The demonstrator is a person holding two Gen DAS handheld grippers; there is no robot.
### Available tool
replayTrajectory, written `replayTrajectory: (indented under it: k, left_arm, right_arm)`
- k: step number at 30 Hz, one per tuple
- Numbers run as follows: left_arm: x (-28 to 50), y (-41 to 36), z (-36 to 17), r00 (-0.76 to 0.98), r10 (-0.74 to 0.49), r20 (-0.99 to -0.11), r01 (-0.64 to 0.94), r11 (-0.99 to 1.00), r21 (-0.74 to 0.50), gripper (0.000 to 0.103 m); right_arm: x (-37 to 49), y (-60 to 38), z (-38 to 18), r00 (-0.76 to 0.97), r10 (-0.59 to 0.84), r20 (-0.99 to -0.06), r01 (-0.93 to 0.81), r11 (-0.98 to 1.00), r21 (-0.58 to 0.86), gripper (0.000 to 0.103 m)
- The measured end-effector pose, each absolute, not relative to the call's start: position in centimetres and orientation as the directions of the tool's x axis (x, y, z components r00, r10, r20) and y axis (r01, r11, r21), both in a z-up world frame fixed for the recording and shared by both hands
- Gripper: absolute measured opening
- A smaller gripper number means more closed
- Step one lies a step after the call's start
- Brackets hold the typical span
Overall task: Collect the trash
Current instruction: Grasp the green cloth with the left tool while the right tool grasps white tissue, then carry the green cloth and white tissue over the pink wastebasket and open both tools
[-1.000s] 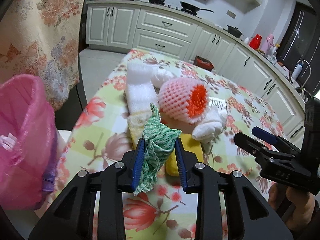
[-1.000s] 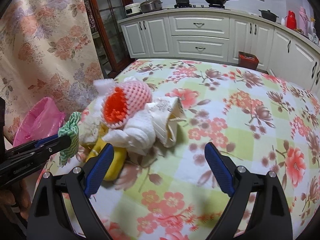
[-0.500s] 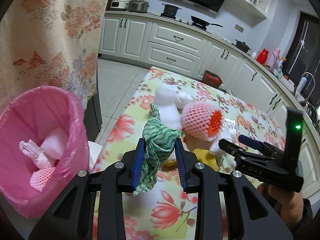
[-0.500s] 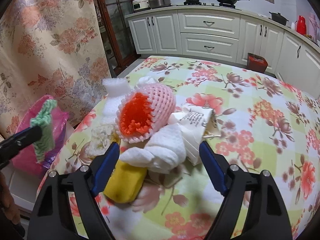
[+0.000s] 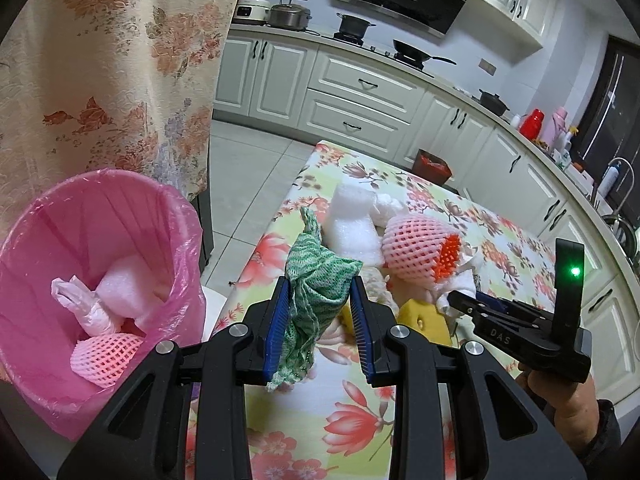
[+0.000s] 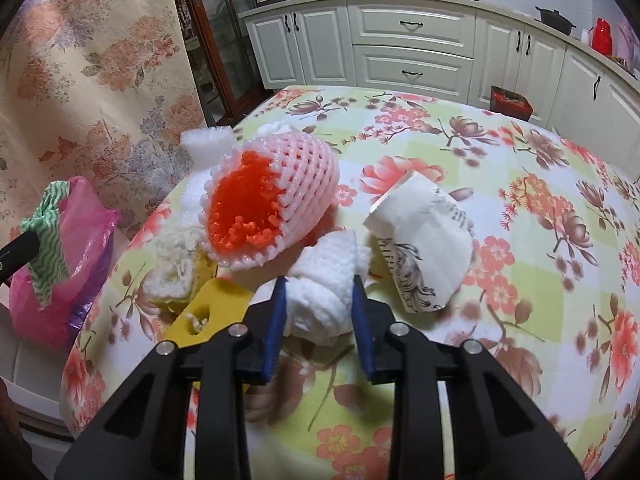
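My left gripper [image 5: 320, 320] is shut on a green mesh cloth [image 5: 316, 284], held in the air between the table edge and a pink-lined trash bin [image 5: 48, 216] at lower left; the cloth [image 6: 48, 236] also shows in the right wrist view. My right gripper [image 6: 318, 316] is shut on a white foam net [image 6: 328, 284] on the table [image 6: 520, 184]. Just beyond lie a pink-and-orange foam fruit net [image 6: 268, 200], a crumpled printed paper [image 6: 424, 248], a yellow sponge [image 6: 208, 312] and a white foam block [image 6: 208, 140]. The right gripper [image 5: 480, 308] also shows in the left wrist view.
The bin holds a pink fruit net [image 5: 104, 360], a white foam piece [image 5: 128, 288] and a knotted bag [image 5: 84, 304]. A floral curtain [image 5: 100, 60] hangs behind it. White kitchen cabinets [image 5: 352, 96] line the far wall. A small red box [image 6: 510, 102] stands past the table.
My left gripper has lifted the green cloth back from the pile toward the bin. My right gripper has moved in onto the white foam net and closed from wide open.
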State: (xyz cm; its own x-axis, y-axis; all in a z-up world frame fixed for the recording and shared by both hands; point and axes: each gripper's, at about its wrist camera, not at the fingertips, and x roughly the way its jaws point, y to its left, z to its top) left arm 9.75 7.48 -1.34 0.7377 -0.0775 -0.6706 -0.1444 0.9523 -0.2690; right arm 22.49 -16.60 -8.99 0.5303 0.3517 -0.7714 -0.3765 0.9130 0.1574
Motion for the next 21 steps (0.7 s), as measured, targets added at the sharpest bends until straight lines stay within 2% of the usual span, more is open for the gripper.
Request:
replayTrajectory:
  k: [21]
  left_arm:
    - [5.7,11.4,2.3,0.800,0.023,-0.600,-0.222,0.940,-0.259,0.028]
  right_arm:
    - [18.7,-17.9,-2.1,0.625,0.385,-0.679,-0.407,0.903,0.138,0.028]
